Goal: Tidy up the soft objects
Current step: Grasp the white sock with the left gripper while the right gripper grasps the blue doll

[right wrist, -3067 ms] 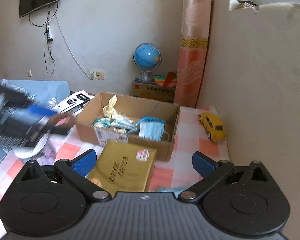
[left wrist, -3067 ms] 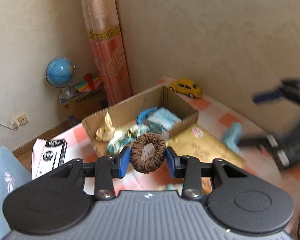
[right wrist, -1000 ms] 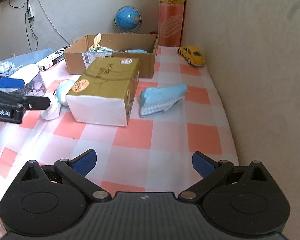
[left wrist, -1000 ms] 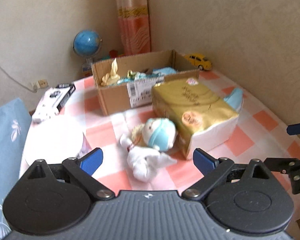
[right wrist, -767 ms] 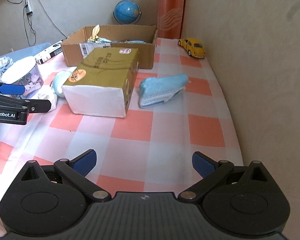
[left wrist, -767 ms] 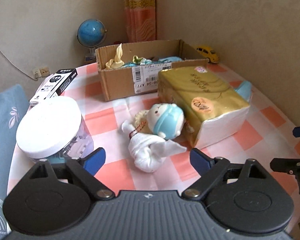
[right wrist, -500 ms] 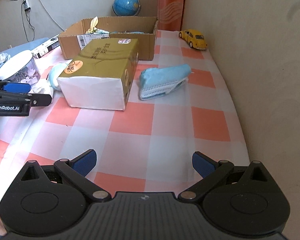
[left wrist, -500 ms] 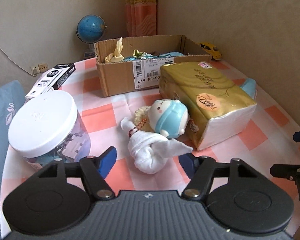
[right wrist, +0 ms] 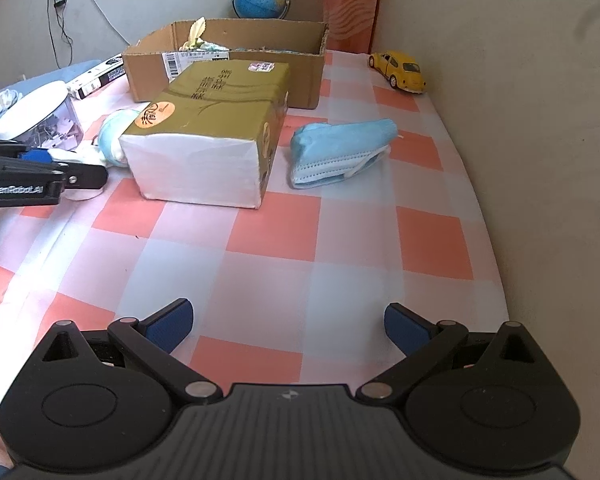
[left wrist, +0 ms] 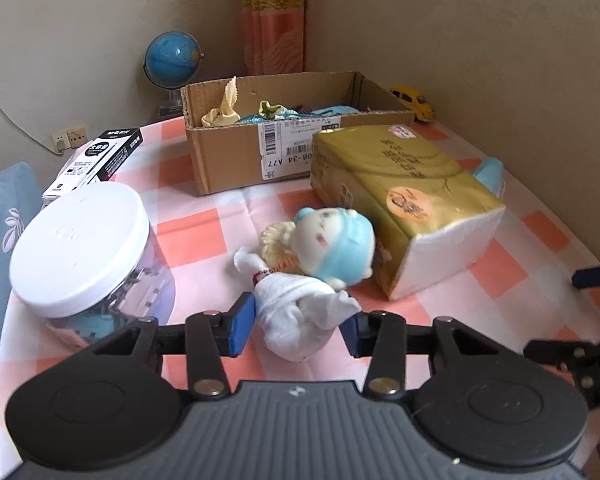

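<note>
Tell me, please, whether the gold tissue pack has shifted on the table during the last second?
No; the gold tissue pack remains just before the cardboard box.

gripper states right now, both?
Left gripper: has just been closing, pads on the doll.
Right gripper: open, holding nothing.

Soft doll (left wrist: 320, 264): blue cap, white dress, lying on checked cloth. Blue face masks (right wrist: 342, 152): stacked nearby. Cardboard box (left wrist: 228, 160): holds soft items.

wrist views, angled down, shared table (left wrist: 204, 236)
</note>
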The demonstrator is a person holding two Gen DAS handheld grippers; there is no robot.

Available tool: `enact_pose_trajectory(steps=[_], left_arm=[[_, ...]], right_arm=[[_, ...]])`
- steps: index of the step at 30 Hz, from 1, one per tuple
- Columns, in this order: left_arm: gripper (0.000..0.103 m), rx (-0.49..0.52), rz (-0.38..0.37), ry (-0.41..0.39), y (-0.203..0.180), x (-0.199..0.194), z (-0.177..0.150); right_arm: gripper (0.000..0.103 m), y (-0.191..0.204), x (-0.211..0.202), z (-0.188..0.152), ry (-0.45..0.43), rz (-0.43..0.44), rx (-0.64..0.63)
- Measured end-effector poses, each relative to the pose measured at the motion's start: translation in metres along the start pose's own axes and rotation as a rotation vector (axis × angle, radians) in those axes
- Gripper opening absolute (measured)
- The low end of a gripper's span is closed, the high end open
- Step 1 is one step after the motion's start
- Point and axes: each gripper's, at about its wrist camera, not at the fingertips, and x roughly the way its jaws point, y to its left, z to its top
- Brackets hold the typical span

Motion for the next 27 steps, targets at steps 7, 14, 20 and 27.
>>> enact_pose_trajectory(steps=[7, 14, 20, 27], left_arm=[[0.044, 0.043, -0.019, 0.026, 0.004, -0.025, -0.017], [0.044, 0.079, -0.038, 0.041, 0.007, -0.044, -0.032], [0.044, 0.079, -0.038, 0.054, 0.015, -0.052, -0.045], [0.045, 0.054, -0.024, 0.047, 0.024, -0.051, -0.049]], right_arm=[[0.103, 0.006, 0.000, -0.002, 0.004, 0.001, -0.019], [0.103, 0.024, -0.001, -0.001, 0.007, 0.018, -0.073], [0.103, 0.043, -0.002, 0.001, 0.009, 0.036, -0.133], [0.103, 0.064, -0.006, 0.007, -0.003, 0.069, -0.185]])
